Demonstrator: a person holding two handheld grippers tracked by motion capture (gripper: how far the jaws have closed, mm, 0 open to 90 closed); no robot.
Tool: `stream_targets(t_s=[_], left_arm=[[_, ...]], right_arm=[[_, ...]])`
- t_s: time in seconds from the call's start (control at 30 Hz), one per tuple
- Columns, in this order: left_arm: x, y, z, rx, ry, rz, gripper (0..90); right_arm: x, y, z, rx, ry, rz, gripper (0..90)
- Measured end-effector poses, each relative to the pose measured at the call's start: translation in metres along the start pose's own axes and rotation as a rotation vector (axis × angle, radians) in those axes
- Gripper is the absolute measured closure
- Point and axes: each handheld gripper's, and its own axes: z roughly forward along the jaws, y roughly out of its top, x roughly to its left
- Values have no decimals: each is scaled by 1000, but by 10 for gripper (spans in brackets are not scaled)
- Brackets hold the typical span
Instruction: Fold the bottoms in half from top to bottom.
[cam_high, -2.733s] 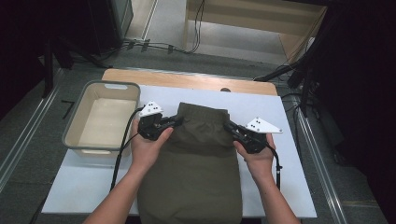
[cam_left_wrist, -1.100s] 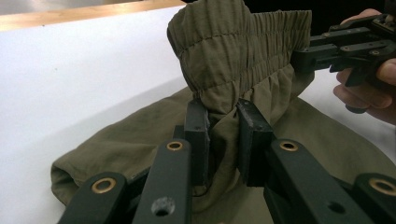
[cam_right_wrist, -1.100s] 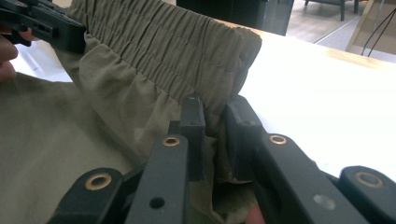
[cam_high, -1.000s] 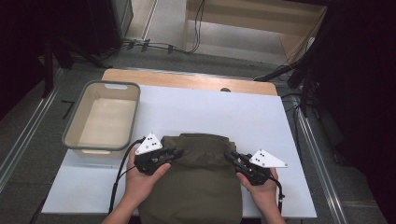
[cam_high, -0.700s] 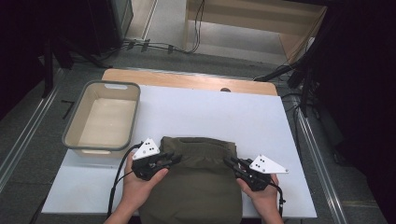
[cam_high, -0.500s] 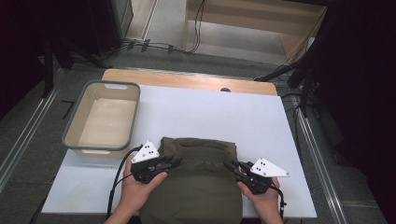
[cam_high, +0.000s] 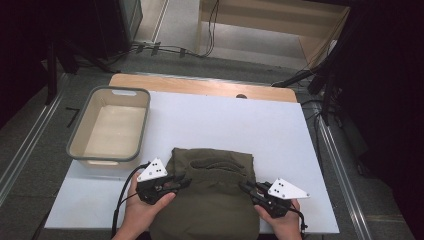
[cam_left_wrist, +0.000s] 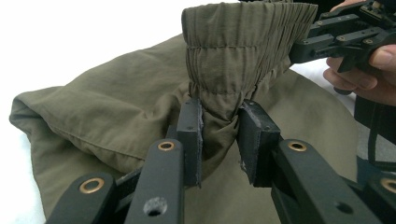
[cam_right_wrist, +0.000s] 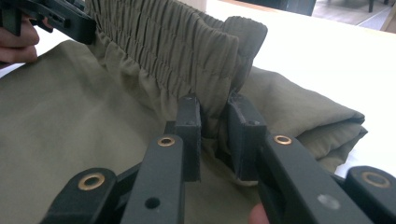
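Two grippers folding olive trousers | left gripper and right gripper both pinching the waistband — folded toward the table's near edge; fold unfinished; release remaining

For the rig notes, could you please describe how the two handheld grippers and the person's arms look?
Both the left gripper and right gripper are black, with jointed link arms, brass-coloured rivets and two flat rectangular jaw pads. Each carries a pale grey three-cornered plate dotted with small dark holes, and trails a black cable. The forearms are bare, with no sleeves in view.
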Motion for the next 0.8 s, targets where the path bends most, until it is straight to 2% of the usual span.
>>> stream_targets(t_s=[0.23,0.4,0.5,0.57,0.63,0.73,0.8], left_arm=[[-6,-5,-6,7,-15,5,697],[-11,-11,-8,34,-40,18,696],[-13,-14,-9,53,-54,34,684],[-14,-16,-11,61,-69,36,664],[-14,-18,-13,69,-99,41,613],[-16,-20,-19,54,-122,50,471],[-16,-18,-24,30,-125,49,352]], right_arm=[[7,-5,-6,13,7,-11,739],[12,-9,-11,29,8,-34,736],[15,-12,-13,44,14,-46,702],[15,-14,-16,45,33,-44,651],[15,-14,-21,52,76,-21,573],[15,-12,-28,68,125,8,361],[16,-11,-32,76,136,19,260]])
